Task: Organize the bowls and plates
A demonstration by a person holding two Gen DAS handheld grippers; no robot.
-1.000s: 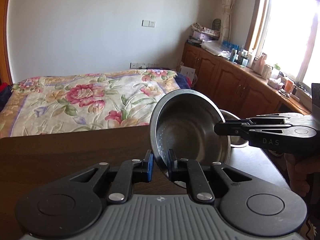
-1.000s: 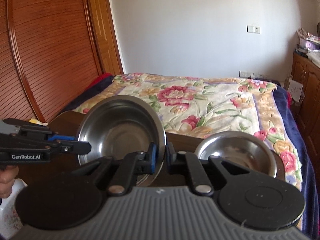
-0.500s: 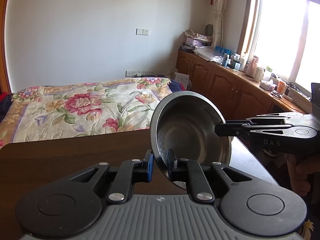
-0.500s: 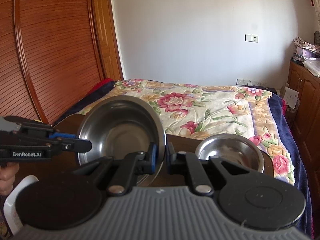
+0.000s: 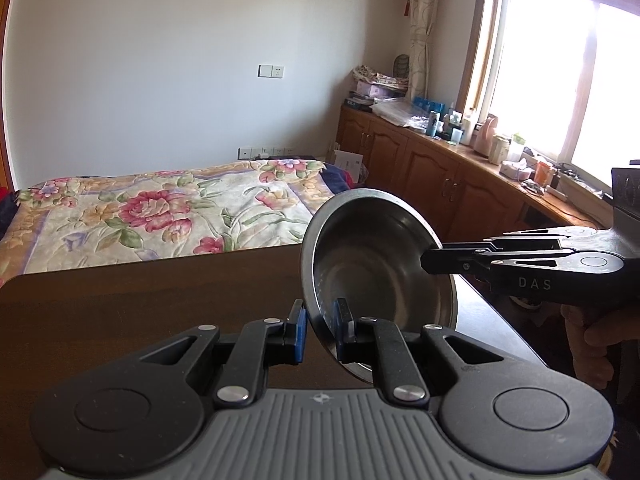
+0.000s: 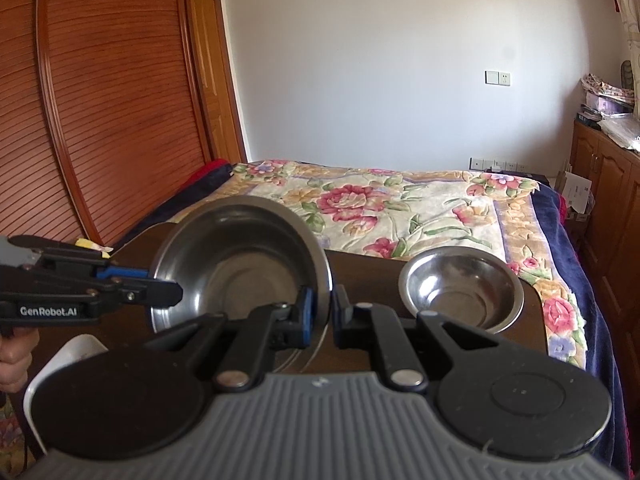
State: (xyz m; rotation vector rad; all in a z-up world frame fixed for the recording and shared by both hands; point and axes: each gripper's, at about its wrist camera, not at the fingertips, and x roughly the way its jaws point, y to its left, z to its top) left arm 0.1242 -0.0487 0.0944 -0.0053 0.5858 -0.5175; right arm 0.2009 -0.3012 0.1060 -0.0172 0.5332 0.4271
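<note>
A steel bowl (image 5: 376, 272) hangs tilted above the dark wooden table (image 5: 160, 296), held by its rim from two sides. My left gripper (image 5: 320, 328) is shut on its near rim. My right gripper (image 5: 430, 258) comes in from the right and is shut on the opposite rim. In the right wrist view the same bowl (image 6: 240, 264) sits left of centre, with the right gripper (image 6: 322, 308) on its right rim and the left gripper (image 6: 176, 292) on its left rim. A second steel bowl (image 6: 460, 292) rests upright on the table (image 6: 372, 276) to the right.
A white plate (image 6: 68, 360) shows at the lower left, partly hidden by my right gripper's body. A bed with a floral cover (image 6: 400, 208) lies beyond the table's far edge. Wooden cabinets (image 5: 440, 184) with clutter run under the window on the right.
Both grippers have risen a little with the bowl between them. The second bowl has slipped out of the left wrist view, and more of the white plate shows in the right wrist view.
</note>
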